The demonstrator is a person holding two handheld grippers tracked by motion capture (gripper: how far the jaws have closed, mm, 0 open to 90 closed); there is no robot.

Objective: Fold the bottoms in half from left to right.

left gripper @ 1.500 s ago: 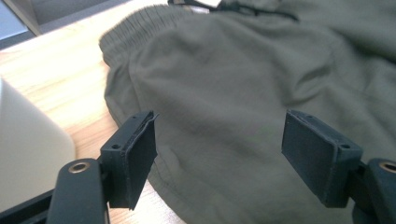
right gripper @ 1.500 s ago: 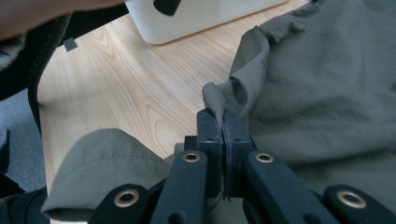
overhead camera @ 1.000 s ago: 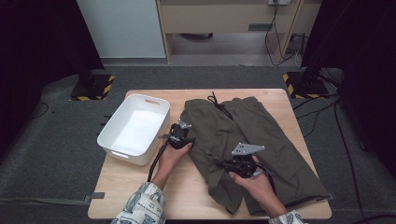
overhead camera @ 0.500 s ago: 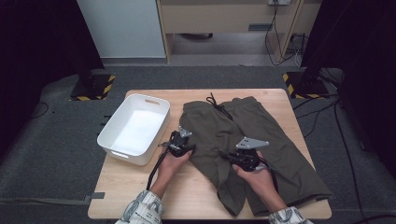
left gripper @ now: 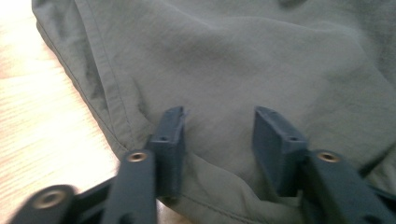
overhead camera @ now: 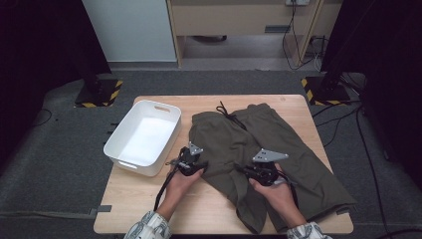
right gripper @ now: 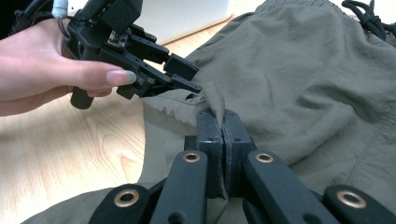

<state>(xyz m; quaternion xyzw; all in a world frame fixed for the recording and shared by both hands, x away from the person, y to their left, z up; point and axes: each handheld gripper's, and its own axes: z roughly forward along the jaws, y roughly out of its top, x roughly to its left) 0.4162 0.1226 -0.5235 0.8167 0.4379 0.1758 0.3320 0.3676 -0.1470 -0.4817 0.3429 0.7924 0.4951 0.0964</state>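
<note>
Olive shorts mid-frame | right gripper pinches a fabric fold | left gripper just opening, jaws apart over side seam | bite seam squarely before lifting

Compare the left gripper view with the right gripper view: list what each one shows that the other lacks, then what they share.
Left gripper view alone: the left tongs from behind, jaws apart, having just been opening, with olive fabric between them and a stitched side seam running past.

Right gripper view alone: the right tongs shut on a pinched fold of fabric, the person's hand holding the other tongs from the side, the black drawstring and a wall of the white bin.

Both: the olive shorts lying on the wooden table.
</note>
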